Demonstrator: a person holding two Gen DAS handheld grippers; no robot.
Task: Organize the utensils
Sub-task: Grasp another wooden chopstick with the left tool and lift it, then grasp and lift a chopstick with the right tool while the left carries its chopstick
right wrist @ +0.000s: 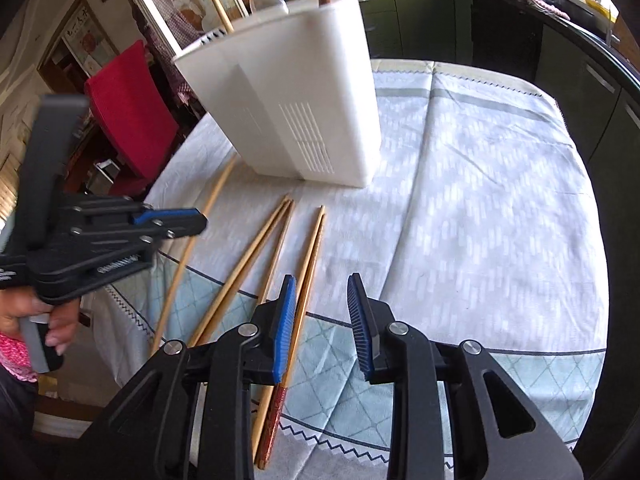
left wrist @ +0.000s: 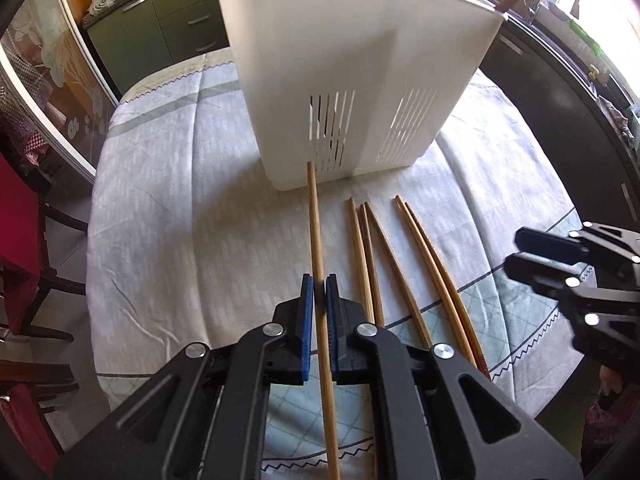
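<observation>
A white slotted utensil holder (left wrist: pixel 340 80) stands on the cloth-covered table (left wrist: pixel 160 200); it also shows in the right wrist view (right wrist: pixel 296 92), with utensil handles sticking out of its top. My left gripper (left wrist: pixel 319 280) is shut on a single wooden chopstick (left wrist: pixel 316 232) whose tip points at the holder's base. Several more chopsticks (left wrist: pixel 384 256) lie on the cloth to its right. My right gripper (right wrist: pixel 322 284) is open and empty, its left finger just over a pair of chopsticks (right wrist: pixel 310 264). The left gripper (right wrist: pixel 176 220) shows at the left of the right wrist view.
A red chair (right wrist: pixel 132 116) stands at the table's left side. Dark green cabinets (left wrist: pixel 168 28) run along the back, and a dark counter (left wrist: pixel 560 100) curves along the right. The table's near edge lies just below both grippers.
</observation>
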